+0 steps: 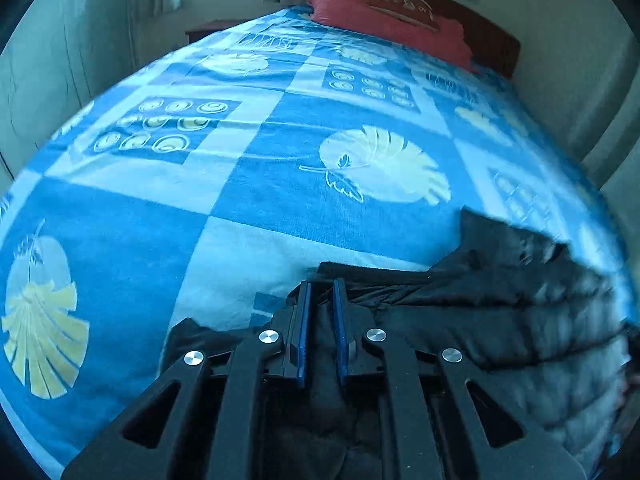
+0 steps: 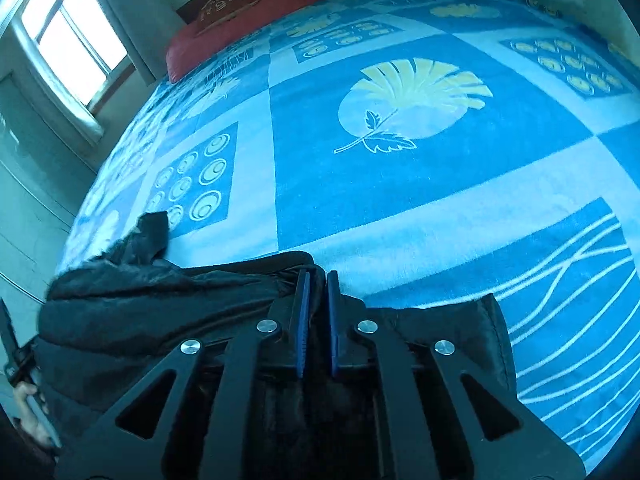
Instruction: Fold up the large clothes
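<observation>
L gripper (image 1: 322,286) pads pinch black puffer jacket (image 1: 500,312) edge; rest trails right of fingers on blue bedspread (image 1: 248,184); R gripper (image 2: 318,278) likewise pinches jacket hem, bulk left of fingers.

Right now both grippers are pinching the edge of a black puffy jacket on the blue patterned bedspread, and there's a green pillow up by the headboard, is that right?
Nearly. The pillow is red, not green, as both wrist views show. The rest holds: the left gripper and right gripper are each shut on the black jacket, which lies on the blue patterned bedspread.
</observation>
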